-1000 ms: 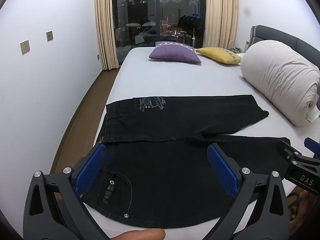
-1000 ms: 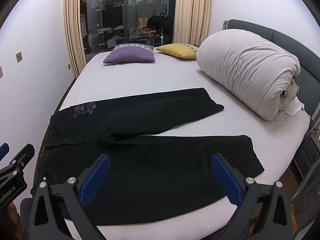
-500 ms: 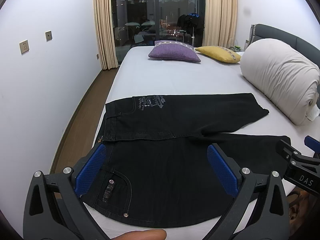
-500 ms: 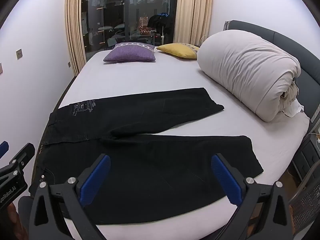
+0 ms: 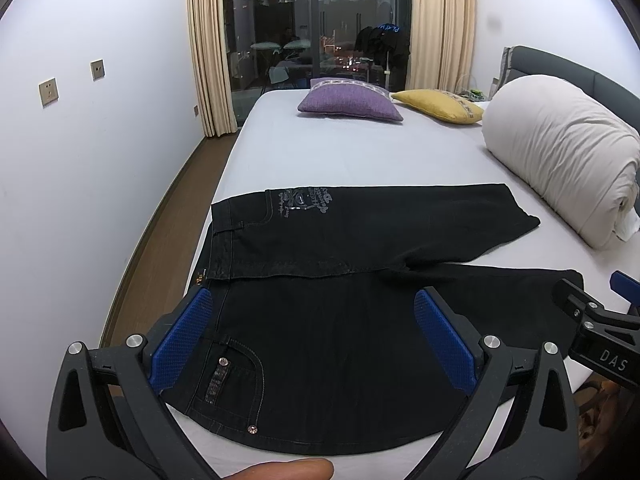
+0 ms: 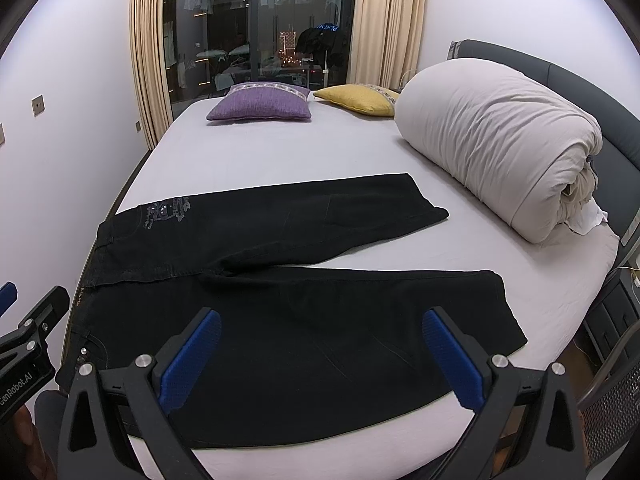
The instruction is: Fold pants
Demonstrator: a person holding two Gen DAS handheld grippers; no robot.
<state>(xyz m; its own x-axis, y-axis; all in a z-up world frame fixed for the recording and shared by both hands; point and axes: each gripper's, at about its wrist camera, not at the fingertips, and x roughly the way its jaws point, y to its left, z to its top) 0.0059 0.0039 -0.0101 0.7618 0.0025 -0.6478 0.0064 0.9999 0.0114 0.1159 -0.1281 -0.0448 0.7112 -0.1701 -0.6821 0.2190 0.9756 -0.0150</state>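
Note:
Black pants [image 5: 328, 264] lie flat on the white bed [image 5: 340, 152], waistband to the left, the two legs spread apart toward the right; they also show in the right wrist view [image 6: 280, 280]. My left gripper [image 5: 312, 336] is open and empty, hovering above the waist and front pocket near the bed's front edge. My right gripper [image 6: 320, 356] is open and empty, above the near leg. Each gripper's edge shows in the other's view.
A purple pillow [image 5: 350, 100] and a yellow pillow [image 5: 438, 106] lie at the far end. A rolled white duvet [image 6: 496, 140] lies along the right by the grey headboard [image 6: 580, 80]. Wooden floor [image 5: 160, 216] and a wall run along the left.
Both grippers have hardly moved; the view has only shifted slightly. Both stay open and the pants lie as before.

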